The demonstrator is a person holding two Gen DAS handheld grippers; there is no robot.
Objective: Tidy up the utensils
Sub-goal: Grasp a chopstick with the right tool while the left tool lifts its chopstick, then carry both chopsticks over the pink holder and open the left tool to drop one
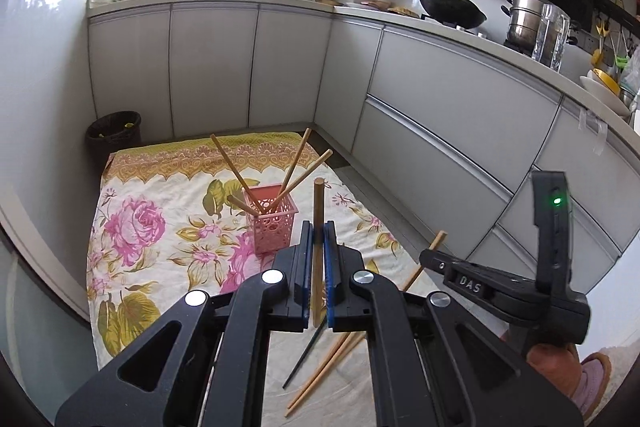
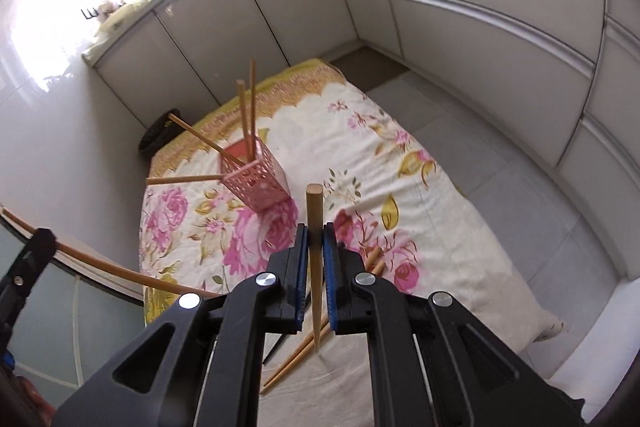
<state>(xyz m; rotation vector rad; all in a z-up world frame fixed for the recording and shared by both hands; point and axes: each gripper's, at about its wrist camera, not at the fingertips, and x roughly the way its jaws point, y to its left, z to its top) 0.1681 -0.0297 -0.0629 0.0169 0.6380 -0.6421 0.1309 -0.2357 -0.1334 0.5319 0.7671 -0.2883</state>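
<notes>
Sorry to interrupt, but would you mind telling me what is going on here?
A person is sorting chopsticks into a pink perforated plastic holder standing on a floral cloth on the kitchen floor. The left gripper is shut on one wooden chopstick, and the right gripper is shut on another wooden chopstick. Four already lean in the holder; several loose chopsticks lie on the cloth.

both views are wrist fisheyes looking forward and down along their own fingers at the floor. left wrist view sits flatter, taking in the counter (image 1: 400,15) and cabinets. right wrist view is rolled and pitched steeper. both share the floral cloth (image 1: 160,227) (image 2: 400,187) and pink basket (image 1: 272,219) (image 2: 256,179), near, ahead.
</notes>
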